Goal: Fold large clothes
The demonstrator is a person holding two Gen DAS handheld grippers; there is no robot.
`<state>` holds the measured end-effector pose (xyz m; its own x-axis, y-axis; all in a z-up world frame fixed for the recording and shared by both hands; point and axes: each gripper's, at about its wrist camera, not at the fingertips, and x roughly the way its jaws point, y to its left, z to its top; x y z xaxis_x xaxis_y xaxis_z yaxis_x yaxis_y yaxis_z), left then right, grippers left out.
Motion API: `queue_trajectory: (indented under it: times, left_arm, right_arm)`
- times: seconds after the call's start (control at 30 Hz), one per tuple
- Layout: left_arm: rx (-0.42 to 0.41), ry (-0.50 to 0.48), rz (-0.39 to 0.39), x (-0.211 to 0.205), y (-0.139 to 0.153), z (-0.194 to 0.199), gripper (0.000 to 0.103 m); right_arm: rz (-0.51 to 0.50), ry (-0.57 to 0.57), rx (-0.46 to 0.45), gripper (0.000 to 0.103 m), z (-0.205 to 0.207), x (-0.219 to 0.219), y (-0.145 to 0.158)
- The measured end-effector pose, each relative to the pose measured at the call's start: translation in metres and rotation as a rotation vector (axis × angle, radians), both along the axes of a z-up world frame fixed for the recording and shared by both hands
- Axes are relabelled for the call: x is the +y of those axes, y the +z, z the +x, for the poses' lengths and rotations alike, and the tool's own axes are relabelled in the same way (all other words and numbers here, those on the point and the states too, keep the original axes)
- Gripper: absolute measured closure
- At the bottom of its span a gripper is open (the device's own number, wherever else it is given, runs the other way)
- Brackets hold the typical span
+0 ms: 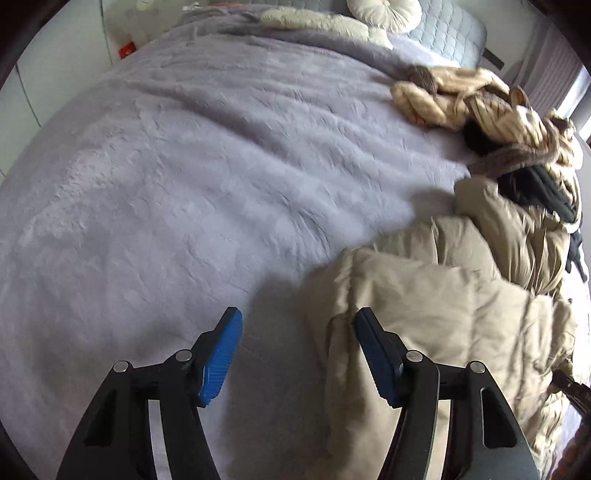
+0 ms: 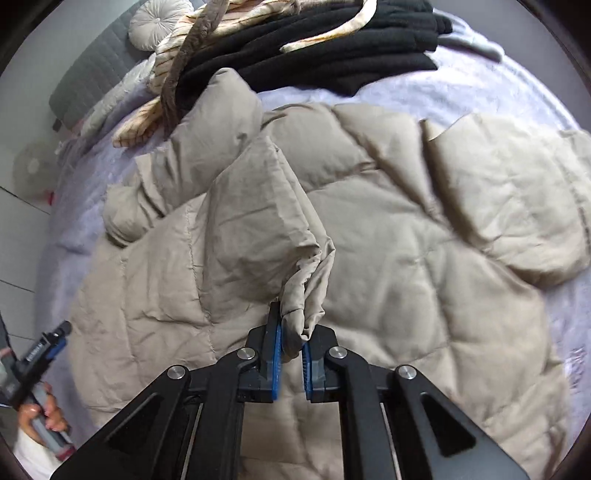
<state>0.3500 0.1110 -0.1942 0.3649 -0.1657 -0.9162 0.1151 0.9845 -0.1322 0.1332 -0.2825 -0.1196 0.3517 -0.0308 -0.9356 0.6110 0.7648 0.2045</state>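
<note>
A beige quilted puffer jacket (image 2: 388, 258) lies spread on a lilac bed cover (image 2: 480, 92). My right gripper (image 2: 292, 343) is shut on a bunched cuff of the jacket's sleeve (image 2: 258, 221), which rises in a fold from the jacket's body. In the left wrist view the same jacket (image 1: 443, 302) lies at the right. My left gripper (image 1: 297, 332) hangs open over its left edge: the right finger is above the beige fabric, the left finger above the bare bed cover (image 1: 184, 184). Nothing is pinched between its blue pads (image 1: 218, 362).
A black garment (image 2: 332, 48) and a cream striped plush garment (image 1: 480, 103) lie piled beyond the jacket. A round cream cushion (image 1: 384, 13) and a grey quilted headboard (image 1: 450, 37) stand at the bed's far end. A hand holding the other gripper (image 2: 40, 354) shows at lower left.
</note>
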Motion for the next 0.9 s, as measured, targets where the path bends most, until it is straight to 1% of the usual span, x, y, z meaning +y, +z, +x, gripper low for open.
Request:
queue_trajectory:
  times: [0.07, 0.13, 0.2, 0.27, 0.33, 0.43, 0.47, 0.57, 0.6, 0.63, 0.67, 0.7, 0.73, 0.77, 0.8, 0.83, 0.9]
  left_arm:
    - [-0.001, -0.040, 0.038, -0.015, -0.013, -0.008, 0.036]
    - [-0.024, -0.095, 0.125, -0.035, -0.029, -0.013, 0.036]
    - [-0.028, -0.112, 0.156, -0.041, -0.035, -0.013, 0.036]
    - [-0.009, -0.091, 0.138, -0.034, -0.026, -0.010, 0.036]
    - [0.006, -0.068, 0.098, -0.019, -0.012, -0.010, 0.036]
    - [0.015, -0.044, 0.054, 0.004, 0.009, -0.019, 0.036]
    - [0.018, -0.047, 0.032, 0.012, 0.016, -0.027, 0.036]
    - [0.043, -0.094, -0.042, 0.021, 0.026, -0.048, 0.036]
    - [0.049, -0.117, -0.051, 0.020, 0.027, -0.055, 0.034]
    - [0.051, -0.138, -0.046, 0.017, 0.026, -0.061, 0.030]
    - [0.038, -0.166, -0.003, 0.012, 0.022, -0.070, 0.023]
    - [0.016, -0.188, 0.054, 0.007, 0.018, -0.076, 0.023]
    - [-0.010, -0.226, 0.152, 0.001, 0.006, -0.082, 0.023]
    - [-0.012, -0.237, 0.219, -0.002, -0.006, -0.086, 0.023]
    - [0.000, -0.228, 0.243, -0.001, -0.015, -0.086, 0.023]
    - [0.015, -0.207, 0.236, 0.003, -0.021, -0.086, 0.023]
    - [0.053, -0.143, 0.163, 0.016, -0.023, -0.079, 0.023]
  right_arm:
    - [-0.012, -0.009, 0.033, 0.093, -0.003, -0.006, -0.010]
    - [-0.012, -0.007, 0.044, 0.094, -0.002, -0.007, -0.018]
    - [-0.026, 0.001, 0.057, 0.093, 0.005, -0.007, -0.019]
    - [-0.023, 0.002, 0.064, 0.093, 0.010, -0.003, -0.014]
    - [-0.002, 0.002, 0.052, 0.090, 0.002, 0.005, -0.005]
    - [0.000, 0.003, 0.040, 0.080, -0.009, -0.001, 0.009]
    - [-0.005, 0.005, 0.037, 0.078, -0.012, -0.003, 0.013]
    - [-0.015, 0.016, 0.042, 0.077, -0.024, 0.005, 0.016]
    - [-0.013, 0.015, 0.043, 0.077, -0.029, 0.007, 0.014]
    - [-0.009, 0.014, 0.045, 0.077, -0.032, 0.008, 0.013]
    - [-0.007, 0.011, 0.048, 0.077, -0.035, 0.010, 0.011]
    - [-0.006, 0.012, 0.050, 0.077, -0.042, 0.014, 0.007]
    - [-0.007, 0.014, 0.053, 0.077, -0.050, 0.021, 0.007]
    - [-0.009, 0.018, 0.057, 0.077, -0.054, 0.023, 0.007]
    - [-0.012, 0.022, 0.061, 0.077, -0.055, 0.025, 0.009]
    - [-0.013, 0.025, 0.061, 0.077, -0.062, 0.027, 0.010]
    - [-0.019, 0.032, 0.060, 0.077, -0.068, 0.031, 0.014]
